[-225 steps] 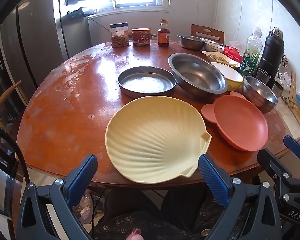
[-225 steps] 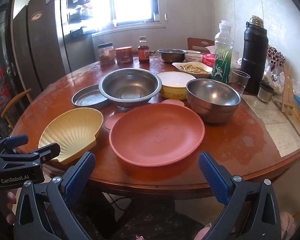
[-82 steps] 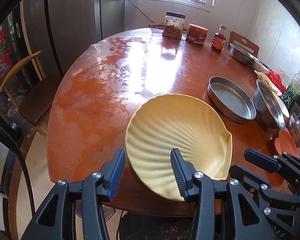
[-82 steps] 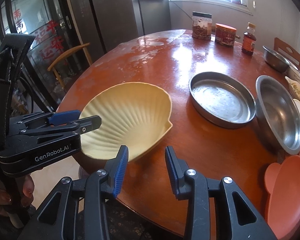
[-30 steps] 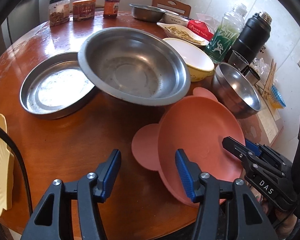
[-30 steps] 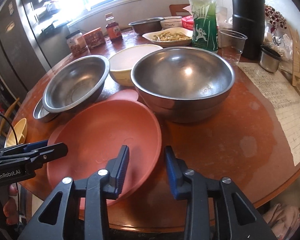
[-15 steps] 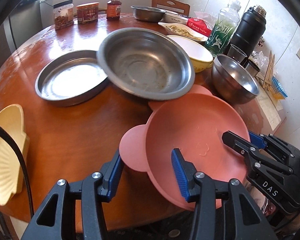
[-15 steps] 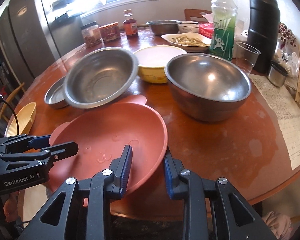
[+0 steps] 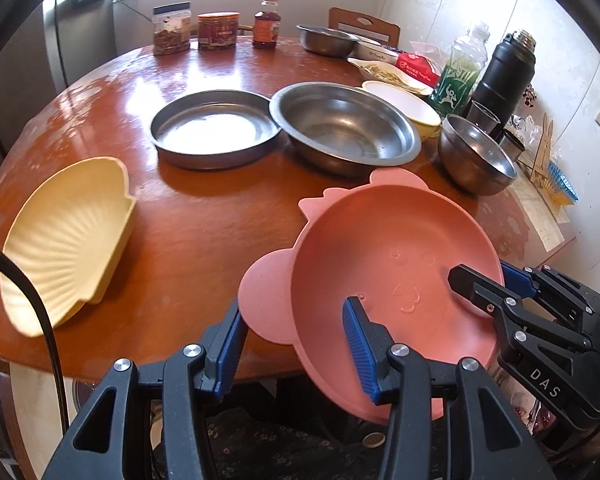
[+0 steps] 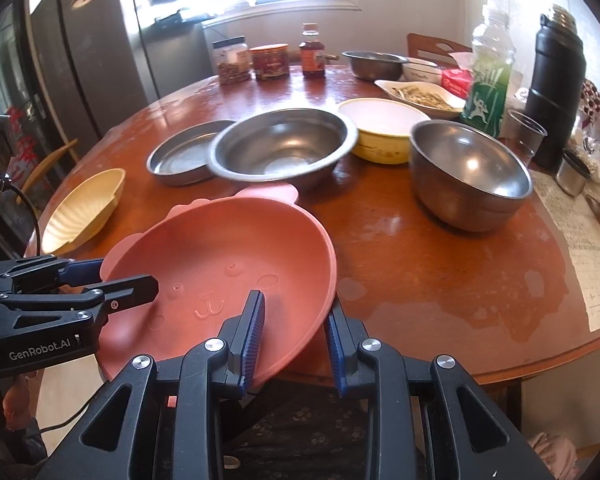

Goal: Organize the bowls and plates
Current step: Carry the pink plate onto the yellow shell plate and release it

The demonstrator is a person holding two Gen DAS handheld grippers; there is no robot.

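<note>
1. Your left gripper [image 9: 294, 350] pinches the pink plate [image 9: 380, 264] at its near rim.
2. Your right gripper [image 10: 294, 330] clamps its opposite rim.
3. The plate appears lifted, tilted, over the table [image 9: 204, 216] edge.

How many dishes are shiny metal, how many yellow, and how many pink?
Shiny metal: 4 (flat pan, wide bowl, deep bowl, far bowl)
Yellow: 2 (shell plate, yellow bowl)
Pink: 1 (pink plate)
Total: 7
</note>
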